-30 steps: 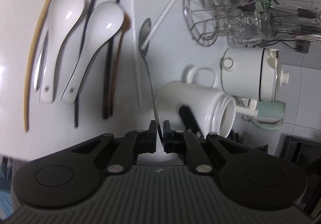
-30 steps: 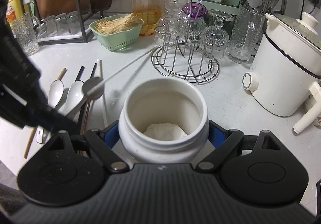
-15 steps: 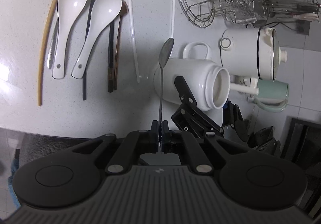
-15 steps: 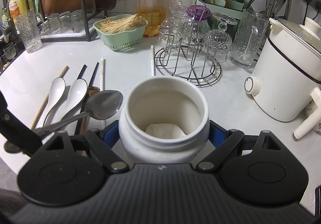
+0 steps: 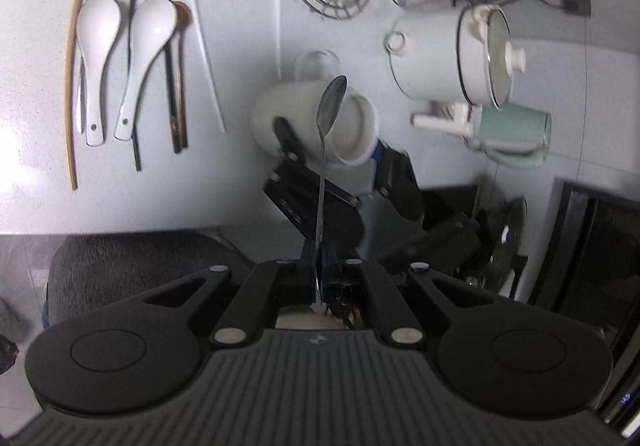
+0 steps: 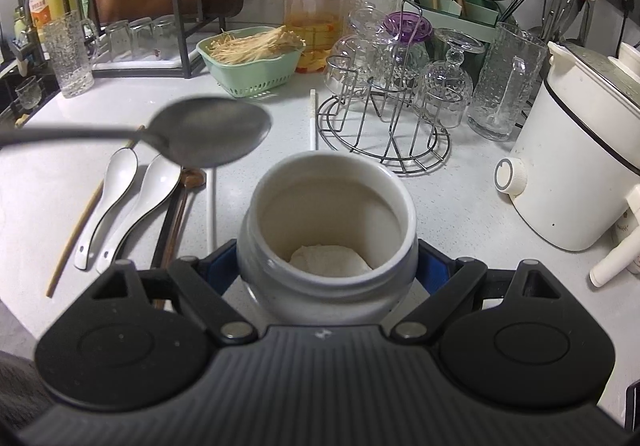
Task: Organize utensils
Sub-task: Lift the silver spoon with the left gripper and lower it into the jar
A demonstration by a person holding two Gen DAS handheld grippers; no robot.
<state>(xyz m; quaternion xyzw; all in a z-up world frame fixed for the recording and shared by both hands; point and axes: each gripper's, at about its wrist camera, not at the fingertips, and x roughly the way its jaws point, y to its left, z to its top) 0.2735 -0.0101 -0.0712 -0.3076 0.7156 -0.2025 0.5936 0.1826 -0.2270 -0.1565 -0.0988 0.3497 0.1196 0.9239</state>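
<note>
My left gripper (image 5: 320, 266) is shut on the handle of a metal spoon (image 5: 330, 106), held in the air with its bowl over the mouth of the white jar (image 5: 316, 118). In the right wrist view the metal spoon (image 6: 208, 136) hovers at the left, just above and beside the white jar (image 6: 326, 230). My right gripper (image 6: 326, 266) is shut on that jar, blue pads on both sides of its body. A white paper lies at the jar's bottom. Two white ceramic spoons (image 6: 120, 206), chopsticks (image 5: 174, 58) and a brown spoon lie on the counter to the left.
A wire rack with upturned glasses (image 6: 396, 86) stands behind the jar. A white electric cooker (image 6: 576, 166) is on the right, a green basket of noodles (image 6: 252, 62) and a red-lidded jar (image 6: 316, 14) at the back. The counter edge (image 5: 120, 230) runs close to me.
My left gripper has lifted the metal spoon off the counter and carried it up and right, over the jar's mouth. The right gripper and the jar have stayed still.
</note>
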